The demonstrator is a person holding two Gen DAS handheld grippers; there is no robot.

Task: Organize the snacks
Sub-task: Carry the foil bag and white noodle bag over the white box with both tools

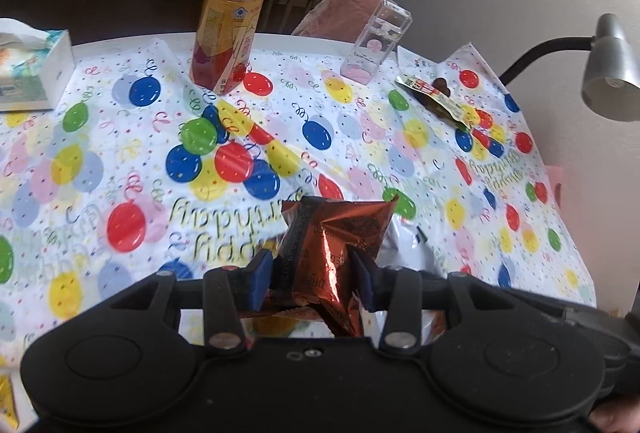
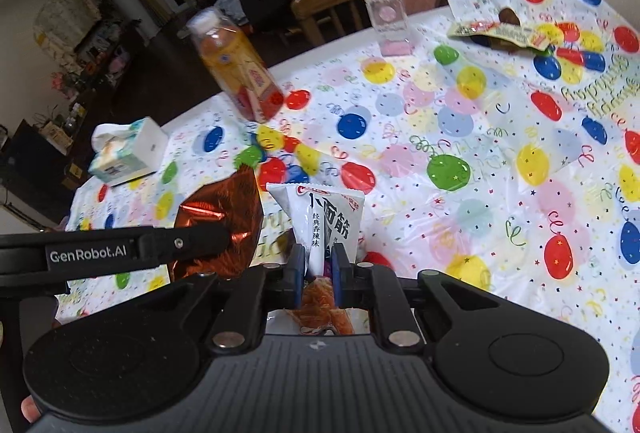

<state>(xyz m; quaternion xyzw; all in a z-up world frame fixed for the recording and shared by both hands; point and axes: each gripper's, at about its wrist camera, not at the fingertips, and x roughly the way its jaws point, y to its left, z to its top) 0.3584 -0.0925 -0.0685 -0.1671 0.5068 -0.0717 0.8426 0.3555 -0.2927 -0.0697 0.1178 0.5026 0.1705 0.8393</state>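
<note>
A copper foil snack pack (image 1: 336,245) is pinched between the blue pads of the left hand-held gripper (image 1: 316,273), while a white snack packet (image 2: 320,221) printed with Chinese characters is clamped upright in the nearly pressed-together right hand-held gripper (image 2: 316,269). Both packs are held just above the near edge of the counter (image 1: 280,41), side by side and close to touching, over its balloon-print cloth (image 1: 400,153).

A third snack, a flat wrapper (image 1: 436,97), is left lying at the far right of the counter, near a clear box (image 1: 376,41). A juice bottle (image 1: 228,21) stands at the far side and a tissue box (image 1: 36,65) at the far left.

The foil pack is gripped across a crumpled fold, so it could probably slide out if tilted or swung. The white packet is held only by its narrow lower end and may flop over. With the two tools this close, one could be knocked against the other, and the loose, wrinkled cloth could be snagged and dragged, tipping the bottle.

Both hand-held grippers are pointed forward and slightly down across the counter, the left one reaching in crosswise just ahead of the right; a fingertip (image 2: 30,409) shows at the right tool's lower edge.
</note>
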